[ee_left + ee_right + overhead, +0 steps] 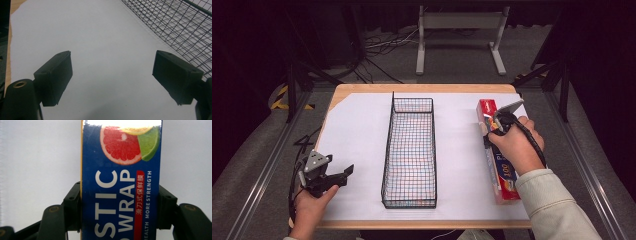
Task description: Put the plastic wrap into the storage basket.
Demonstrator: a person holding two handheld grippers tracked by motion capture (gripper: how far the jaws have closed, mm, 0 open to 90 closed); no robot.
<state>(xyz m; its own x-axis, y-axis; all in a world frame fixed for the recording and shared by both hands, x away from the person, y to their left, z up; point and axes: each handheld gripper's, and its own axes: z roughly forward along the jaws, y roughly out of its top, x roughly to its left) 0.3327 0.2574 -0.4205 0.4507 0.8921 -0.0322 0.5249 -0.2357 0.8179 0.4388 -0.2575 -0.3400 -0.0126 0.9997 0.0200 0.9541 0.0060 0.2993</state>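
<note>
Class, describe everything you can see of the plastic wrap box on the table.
The plastic wrap box is a long, narrow carton, seemingly glossy cardboard, blue with red ends. The right gripper view shows white lettering reading "WRAP", a red strip of Chinese characters, "MORE STRENGTH", and a grapefruit slice with lime. It lies lengthwise at the right of the white sheet, beside the wire basket and apart from it. The right claw clamps its two long sides.
</note>
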